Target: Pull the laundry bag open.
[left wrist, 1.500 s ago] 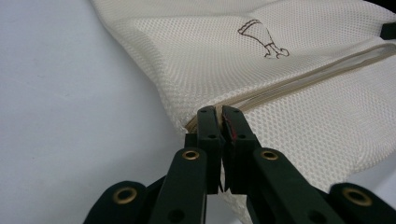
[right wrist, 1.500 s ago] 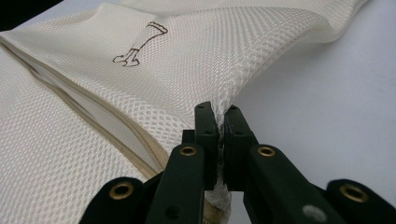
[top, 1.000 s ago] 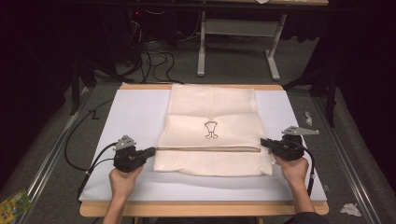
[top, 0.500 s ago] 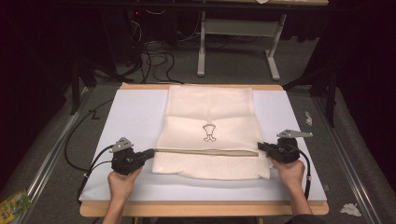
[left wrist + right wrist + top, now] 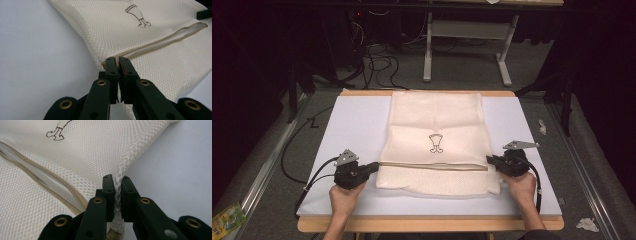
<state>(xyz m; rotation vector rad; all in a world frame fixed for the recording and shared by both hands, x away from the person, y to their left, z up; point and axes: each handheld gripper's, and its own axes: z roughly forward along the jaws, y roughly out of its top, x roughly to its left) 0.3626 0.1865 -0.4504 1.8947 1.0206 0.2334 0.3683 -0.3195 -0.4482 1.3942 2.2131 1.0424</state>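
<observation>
A cream mesh laundry bag (image 5: 437,125) lies flat on the white table mat (image 5: 357,125), with a small brown emblem (image 5: 435,143) and a tan zipper (image 5: 432,166) running across its near part. My left gripper (image 5: 374,167) is shut on the bag's left edge at the zipper end (image 5: 110,62). My right gripper (image 5: 490,160) is shut on the bag's right edge, mesh pinched between its jaws (image 5: 117,182). The near portion of the bag (image 5: 437,182) is folded toward the person. In the left gripper view the right gripper's tip (image 5: 203,13) shows at the far zipper end.
The mat sits on a wooden table (image 5: 427,223) whose front edge is near the person's hands (image 5: 343,197). Cables (image 5: 307,145) trail off the left side. A grey table frame (image 5: 462,45) and floor cables stand beyond the far edge.
Both grippers have pulled the bag's zipper line nearer to the person, dragging the bag slightly toward the front edge.
</observation>
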